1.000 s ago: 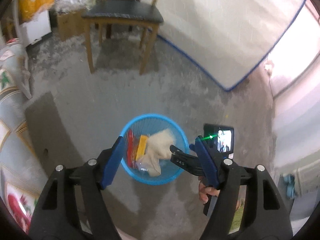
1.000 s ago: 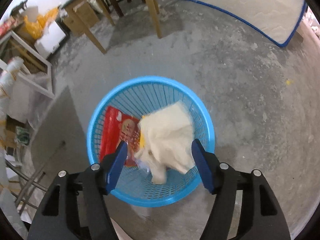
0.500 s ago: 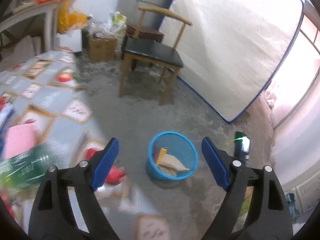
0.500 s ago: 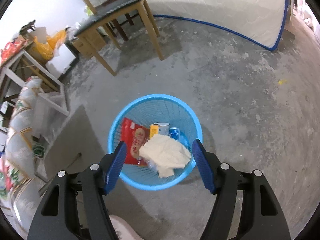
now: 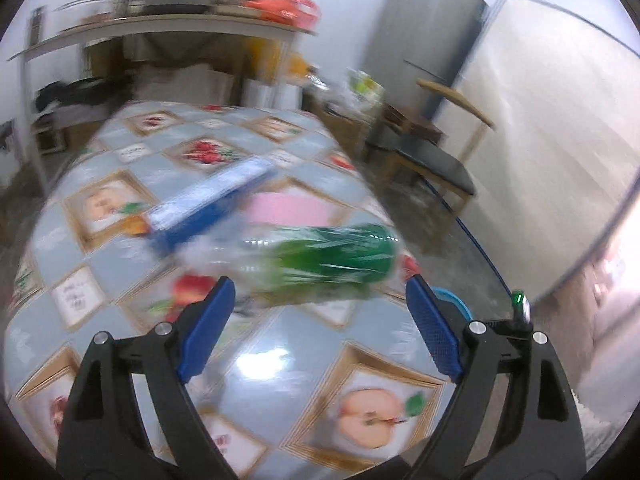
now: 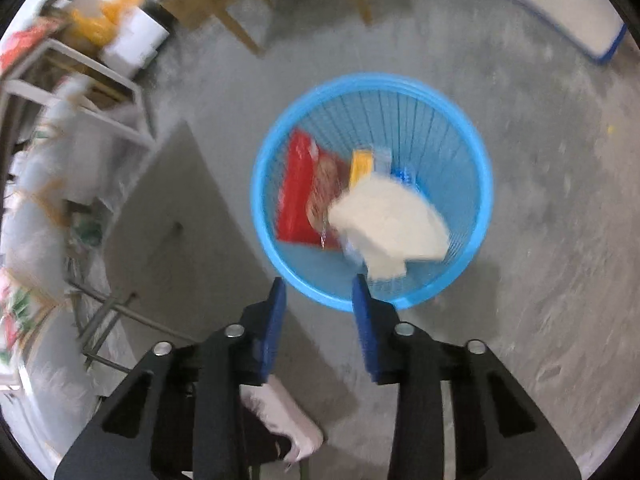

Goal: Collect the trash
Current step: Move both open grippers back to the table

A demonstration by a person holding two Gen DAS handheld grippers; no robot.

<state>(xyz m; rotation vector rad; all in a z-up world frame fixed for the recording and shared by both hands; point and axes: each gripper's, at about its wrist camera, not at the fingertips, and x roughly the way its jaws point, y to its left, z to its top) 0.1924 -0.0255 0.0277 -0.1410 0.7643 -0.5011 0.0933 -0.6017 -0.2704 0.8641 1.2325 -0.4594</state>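
L gripper (image 5: 316,332) is hanging wide open w/ nothing in it, over the fruit-print table (image 5: 280,360); a green-labelled plastic bottle (image 5: 320,260) is lying on the table just beyond its tips. R gripper (image 6: 318,316) is sitting part-open, empty, by the near rim of the blue basket (image 6: 486,184), which is holding a white crumpled wad (image 6: 388,220) and a red wrapper (image 6: 300,192).

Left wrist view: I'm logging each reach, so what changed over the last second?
The left tongs swung up from the blue basket to the table, now open before the green-labelled bottle. The right tongs narrowed, holding nothing, and stayed above the basket. The basket's red packet and pale cloth stayed inside.
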